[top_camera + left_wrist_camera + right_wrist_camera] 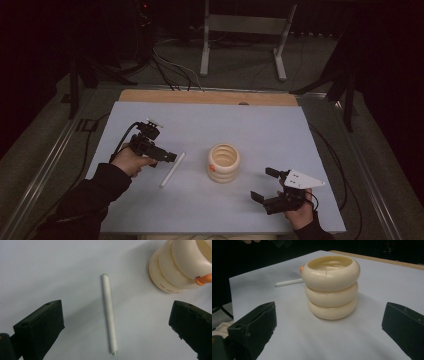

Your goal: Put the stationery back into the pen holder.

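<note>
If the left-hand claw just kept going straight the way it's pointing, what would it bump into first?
Most likely the white stick, which lies centred between the open jaws of the left gripper. The cream ringed pot sits off to one side.

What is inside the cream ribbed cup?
The cream ribbed cup is open on top. Its upper inner wall looks bare and glossy. The bottom is hidden by the rim, so I cannot tell if something lies there.

White paper roll (109,315); cream ribbed cup (331,287) with orange tab (203,280); pale blue-grey tabletop (200,125), tan wooden far edge; black jaws.
</note>
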